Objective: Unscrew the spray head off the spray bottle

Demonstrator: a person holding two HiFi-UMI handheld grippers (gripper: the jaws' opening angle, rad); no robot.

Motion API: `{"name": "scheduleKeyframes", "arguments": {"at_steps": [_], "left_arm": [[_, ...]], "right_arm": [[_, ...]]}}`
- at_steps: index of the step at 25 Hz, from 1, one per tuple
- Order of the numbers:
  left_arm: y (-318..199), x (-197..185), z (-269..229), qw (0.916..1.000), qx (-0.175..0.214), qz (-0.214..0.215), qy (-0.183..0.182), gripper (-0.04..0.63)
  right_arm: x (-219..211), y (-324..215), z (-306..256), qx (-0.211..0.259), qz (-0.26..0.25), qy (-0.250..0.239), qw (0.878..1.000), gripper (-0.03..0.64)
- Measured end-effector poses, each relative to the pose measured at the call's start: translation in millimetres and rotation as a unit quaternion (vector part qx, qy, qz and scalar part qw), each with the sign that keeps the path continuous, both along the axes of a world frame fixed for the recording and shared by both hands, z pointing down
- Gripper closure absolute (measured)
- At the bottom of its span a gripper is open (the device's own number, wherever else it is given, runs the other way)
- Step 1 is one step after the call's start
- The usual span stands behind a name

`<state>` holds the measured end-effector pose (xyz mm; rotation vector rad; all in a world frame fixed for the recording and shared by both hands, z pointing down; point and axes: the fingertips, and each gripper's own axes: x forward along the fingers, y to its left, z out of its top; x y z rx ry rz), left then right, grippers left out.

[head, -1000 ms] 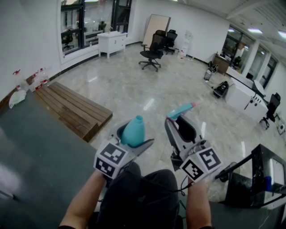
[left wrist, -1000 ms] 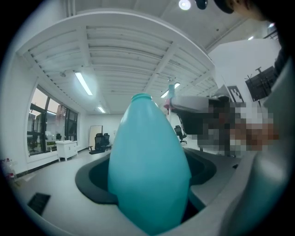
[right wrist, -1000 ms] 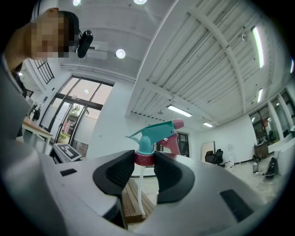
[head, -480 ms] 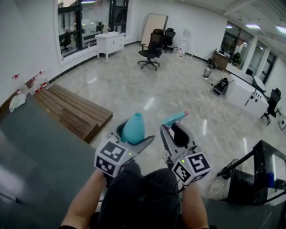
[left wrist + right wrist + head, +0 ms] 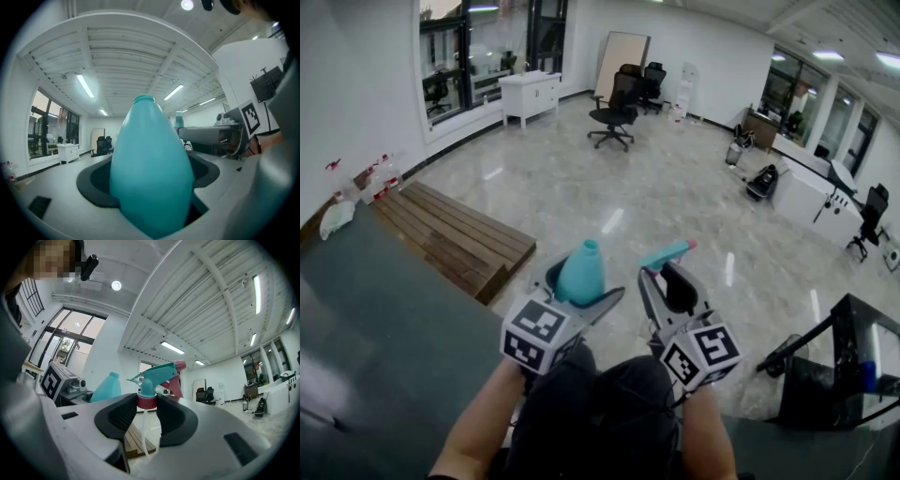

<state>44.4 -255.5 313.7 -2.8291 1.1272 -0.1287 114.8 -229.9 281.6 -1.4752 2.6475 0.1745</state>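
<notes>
Left tongs pinch teal spray bottle; right tongs, at its 3 o'clock, pinch separated spray head by red collar. Glossy floor beneath, dark counter at 8 o'clock, wooden pallet at 10, office chair at 12.

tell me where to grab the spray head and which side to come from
Grip the round pink collar at the base of the spray head. Come in level from its flank, with one pad on each side. The collar is the only short, cylindrical part. The trigger body above is irregular, and the dip tube below is thin. The right tongs hold it this way.
</notes>
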Motion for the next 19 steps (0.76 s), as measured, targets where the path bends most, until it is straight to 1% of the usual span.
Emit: {"name": "scheduleKeyframes", "arguments": {"at_steps": [19], "left_arm": [[-0.9,-1.9,-5.9,1.0000,0.003,0.004,0.002,0.167]], "right_arm": [[-4.1,-2.0,-6.3,0.004,0.003,0.007,1.000,0.479]]}}
